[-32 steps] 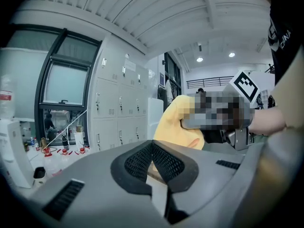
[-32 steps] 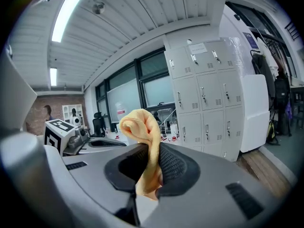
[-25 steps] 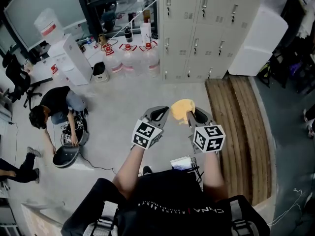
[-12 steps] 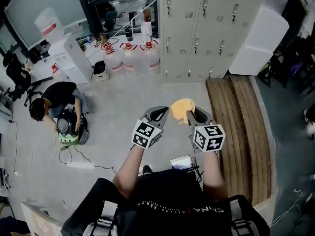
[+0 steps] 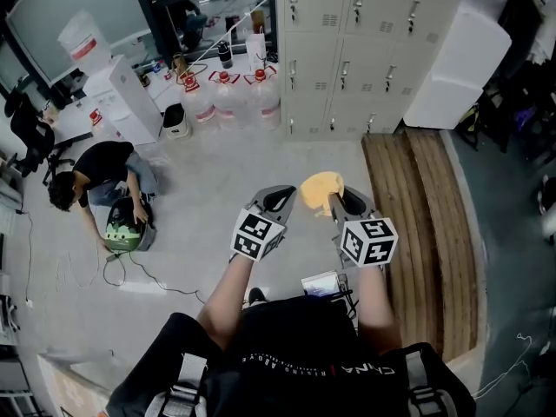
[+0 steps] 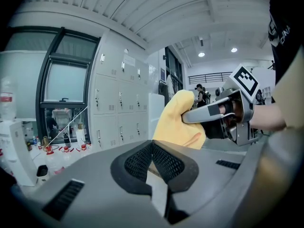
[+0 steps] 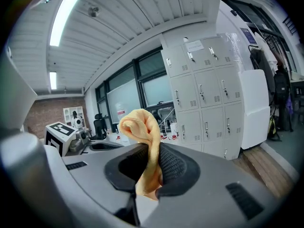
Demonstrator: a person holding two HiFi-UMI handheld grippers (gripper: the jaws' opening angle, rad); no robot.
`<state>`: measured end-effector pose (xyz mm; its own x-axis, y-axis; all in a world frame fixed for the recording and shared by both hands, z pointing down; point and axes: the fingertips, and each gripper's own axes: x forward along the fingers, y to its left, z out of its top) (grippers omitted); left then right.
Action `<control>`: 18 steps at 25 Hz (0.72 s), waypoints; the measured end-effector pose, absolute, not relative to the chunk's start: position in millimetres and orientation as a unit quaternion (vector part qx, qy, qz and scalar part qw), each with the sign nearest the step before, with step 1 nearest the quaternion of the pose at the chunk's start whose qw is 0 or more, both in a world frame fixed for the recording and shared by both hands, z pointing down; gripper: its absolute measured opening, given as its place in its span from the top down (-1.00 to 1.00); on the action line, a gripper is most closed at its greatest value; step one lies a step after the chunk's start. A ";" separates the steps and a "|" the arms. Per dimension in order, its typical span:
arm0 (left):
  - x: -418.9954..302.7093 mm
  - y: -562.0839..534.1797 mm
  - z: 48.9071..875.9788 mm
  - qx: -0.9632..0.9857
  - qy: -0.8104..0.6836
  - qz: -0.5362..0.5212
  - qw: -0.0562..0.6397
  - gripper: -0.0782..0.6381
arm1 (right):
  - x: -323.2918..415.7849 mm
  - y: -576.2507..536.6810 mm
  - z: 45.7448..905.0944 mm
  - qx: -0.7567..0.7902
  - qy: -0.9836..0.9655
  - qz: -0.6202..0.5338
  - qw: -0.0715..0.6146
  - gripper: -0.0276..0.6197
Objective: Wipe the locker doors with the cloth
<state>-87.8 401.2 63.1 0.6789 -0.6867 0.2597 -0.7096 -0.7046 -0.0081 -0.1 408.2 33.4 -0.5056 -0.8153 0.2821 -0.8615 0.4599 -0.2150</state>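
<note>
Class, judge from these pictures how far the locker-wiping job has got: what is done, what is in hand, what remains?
Done: the yellow cloth is clamped in the right gripper jaws. In hand: the person stands some way back from the lockers, cloth raised; the left gripper is shut on nothing. Left: all the wiping, since the cloth touches no door.

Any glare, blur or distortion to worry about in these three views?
Head view: evenly lit and sharp, though the fisheye bows the lockers. Left gripper view: heavy barrel distortion and black corners, but the yellow cloth reads clear. Right gripper view: same dark corners, the ceiling light strip blows out at top left, and the cloth is sharp.
</note>
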 end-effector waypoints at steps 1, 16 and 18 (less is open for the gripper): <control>-83.4 400.3 63.8 0.915 -0.382 0.123 0.047 0.73 | 4.9 407.5 34.0 0.493 -0.851 0.166 0.069 0.66; -29.4 380.8 73.0 0.893 -0.428 0.131 0.051 0.73 | 88.6 379.4 46.7 0.480 -0.856 0.178 0.069 0.66; -31.3 376.9 78.8 0.889 -0.433 0.135 0.057 0.73 | 88.0 374.1 50.6 0.476 -0.857 0.182 0.070 0.66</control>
